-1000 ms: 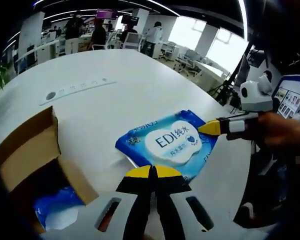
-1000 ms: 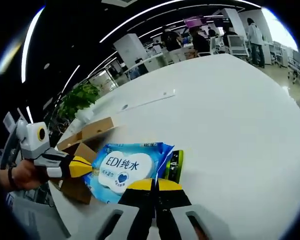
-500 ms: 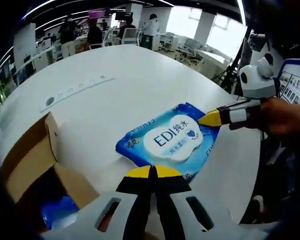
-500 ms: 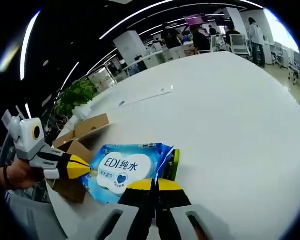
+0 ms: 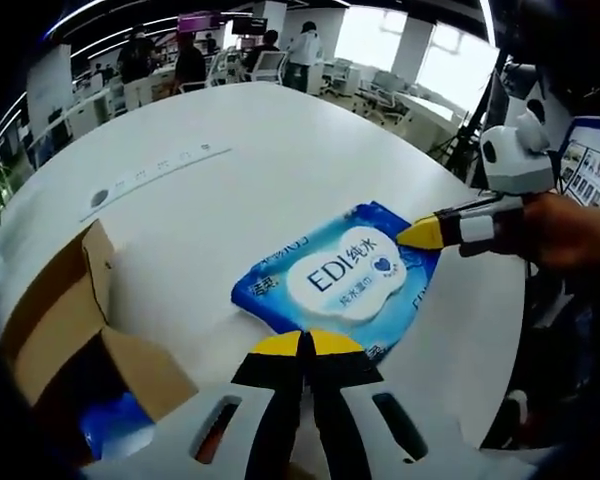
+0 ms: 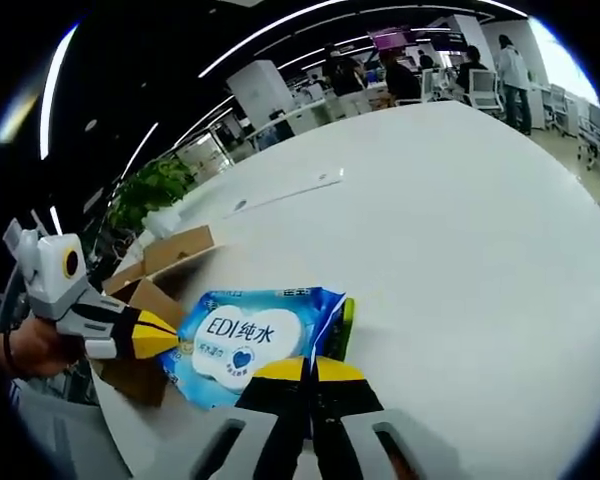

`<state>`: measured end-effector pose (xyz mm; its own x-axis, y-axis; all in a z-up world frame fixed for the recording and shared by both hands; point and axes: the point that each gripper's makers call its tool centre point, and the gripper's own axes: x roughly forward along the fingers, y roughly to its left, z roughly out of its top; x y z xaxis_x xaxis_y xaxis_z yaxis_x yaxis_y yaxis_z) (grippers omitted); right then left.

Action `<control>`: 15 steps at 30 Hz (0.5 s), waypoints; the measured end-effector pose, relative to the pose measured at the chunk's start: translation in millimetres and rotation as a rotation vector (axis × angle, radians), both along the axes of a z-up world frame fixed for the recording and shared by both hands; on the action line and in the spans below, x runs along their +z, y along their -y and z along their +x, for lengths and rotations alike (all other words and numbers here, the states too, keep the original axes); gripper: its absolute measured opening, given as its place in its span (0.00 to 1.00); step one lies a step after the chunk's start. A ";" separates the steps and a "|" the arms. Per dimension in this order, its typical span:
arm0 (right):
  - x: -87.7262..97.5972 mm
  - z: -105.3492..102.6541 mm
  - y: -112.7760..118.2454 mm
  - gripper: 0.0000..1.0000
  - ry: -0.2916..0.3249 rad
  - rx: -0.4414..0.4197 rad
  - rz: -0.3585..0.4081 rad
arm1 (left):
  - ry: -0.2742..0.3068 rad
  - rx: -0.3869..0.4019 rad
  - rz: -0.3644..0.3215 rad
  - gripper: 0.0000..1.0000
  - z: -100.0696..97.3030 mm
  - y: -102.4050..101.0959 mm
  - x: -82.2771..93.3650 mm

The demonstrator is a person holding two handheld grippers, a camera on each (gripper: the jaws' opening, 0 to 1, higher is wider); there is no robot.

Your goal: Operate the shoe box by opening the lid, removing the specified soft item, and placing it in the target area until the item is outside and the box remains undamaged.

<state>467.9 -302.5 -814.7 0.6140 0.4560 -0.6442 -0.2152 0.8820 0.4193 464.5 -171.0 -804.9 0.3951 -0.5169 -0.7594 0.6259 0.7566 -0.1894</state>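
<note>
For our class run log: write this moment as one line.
wipes pack: out, on white table | left gripper, right gripper: shut on it | cardboard box: open

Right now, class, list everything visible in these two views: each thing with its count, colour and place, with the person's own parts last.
Wipes pack: one, blue with white label, on the table, gripped at two edges.
Shoe box: one, brown cardboard, open, at the table edge; something blue lies inside.
Table: one, white, round.
Strip: one, white, flat on the table.
Potted plant: one, green, beyond the table.
Left gripper: yellow tips, shut on the pack.
Right gripper: yellow tips, shut on the pack.
Hand: one, holding the right gripper.
</note>
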 end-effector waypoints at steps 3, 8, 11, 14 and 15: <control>0.3 0.4 0.4 0.00 -0.001 -0.005 0.000 | -0.005 0.010 -0.003 0.00 0.1 -0.7 0.2; 1.2 0.4 1.6 0.00 -0.002 -0.024 -0.006 | -0.017 0.045 -0.006 0.00 0.3 -3.2 1.3; 1.2 -0.1 2.4 0.00 -0.003 -0.035 -0.008 | -0.014 0.046 -0.004 0.00 -1.9 -4.3 3.3; 2.0 0.2 5.1 0.00 -0.002 -0.050 -0.017 | -0.014 0.050 -0.010 0.00 -1.6 -7.1 6.5; 2.7 0.1 5.9 0.00 0.000 -0.057 -0.018 | -0.013 0.053 -0.011 0.00 -1.6 -8.1 7.8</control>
<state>468.0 -308.3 -812.0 0.6383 0.4091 -0.6521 -0.1647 0.9000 0.4035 462.9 -162.9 -797.1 0.4120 -0.5041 -0.7590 0.5826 0.7862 -0.2059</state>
